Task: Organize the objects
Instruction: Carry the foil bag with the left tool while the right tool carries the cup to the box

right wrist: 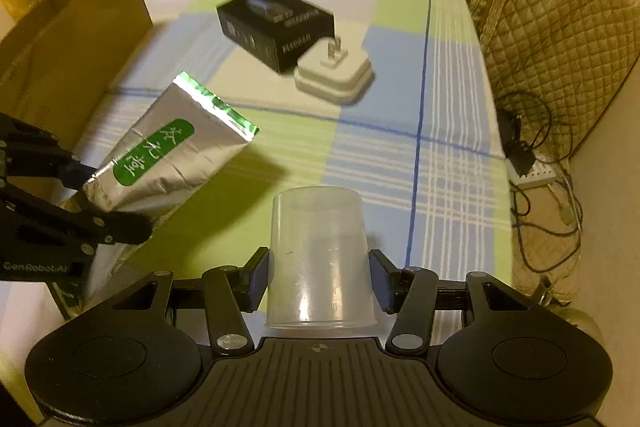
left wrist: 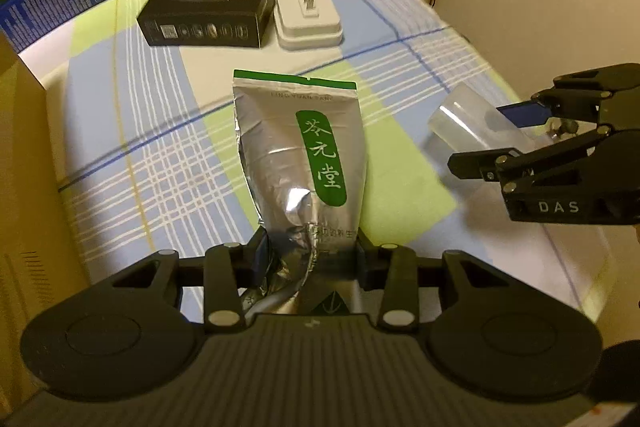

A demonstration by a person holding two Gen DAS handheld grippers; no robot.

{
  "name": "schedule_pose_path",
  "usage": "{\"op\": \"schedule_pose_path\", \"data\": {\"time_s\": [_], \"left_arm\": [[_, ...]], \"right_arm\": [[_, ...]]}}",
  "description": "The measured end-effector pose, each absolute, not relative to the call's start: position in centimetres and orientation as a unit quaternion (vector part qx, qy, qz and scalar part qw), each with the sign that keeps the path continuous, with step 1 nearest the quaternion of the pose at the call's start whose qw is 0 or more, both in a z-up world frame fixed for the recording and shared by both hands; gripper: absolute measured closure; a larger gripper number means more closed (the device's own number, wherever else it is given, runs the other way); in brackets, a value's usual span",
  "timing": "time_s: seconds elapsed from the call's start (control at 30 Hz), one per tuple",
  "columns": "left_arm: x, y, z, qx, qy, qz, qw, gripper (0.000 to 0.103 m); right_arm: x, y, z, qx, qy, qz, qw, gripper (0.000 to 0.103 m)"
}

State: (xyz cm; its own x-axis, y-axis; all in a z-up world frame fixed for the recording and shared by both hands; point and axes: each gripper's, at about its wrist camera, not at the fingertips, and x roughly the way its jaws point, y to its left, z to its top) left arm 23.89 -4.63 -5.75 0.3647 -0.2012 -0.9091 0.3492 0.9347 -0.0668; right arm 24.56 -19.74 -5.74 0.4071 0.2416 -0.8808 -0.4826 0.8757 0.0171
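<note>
Foil pouch [left wrist: 298,163] — one; cup [right wrist: 318,259] — one

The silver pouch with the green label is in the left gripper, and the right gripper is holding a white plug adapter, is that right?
Not quite. The right gripper holds a clear plastic cup, as the right wrist view shows. The white plug adapter sits on the tablecloth beside the black box. The left gripper does hold the silver pouch.

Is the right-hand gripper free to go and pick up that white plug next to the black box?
Probably not yet. The right gripper already has the clear plastic cup between its fingers, so it would need to put that down first. The tablecloth between it and the white plug looks bare, so the path itself seems open.
</note>
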Motion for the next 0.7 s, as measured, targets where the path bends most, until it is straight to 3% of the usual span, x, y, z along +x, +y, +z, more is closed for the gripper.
{"op": "schedule_pose_path", "data": {"time_s": [0.7], "left_arm": [[14.6, 0.7, 6.4, 0.029, 0.464, -0.149, 0.873, 0.067]], "right_arm": [[14.1, -14.9, 5.3, -0.076, 0.437, 0.231, 0.866, 0.054]]}}
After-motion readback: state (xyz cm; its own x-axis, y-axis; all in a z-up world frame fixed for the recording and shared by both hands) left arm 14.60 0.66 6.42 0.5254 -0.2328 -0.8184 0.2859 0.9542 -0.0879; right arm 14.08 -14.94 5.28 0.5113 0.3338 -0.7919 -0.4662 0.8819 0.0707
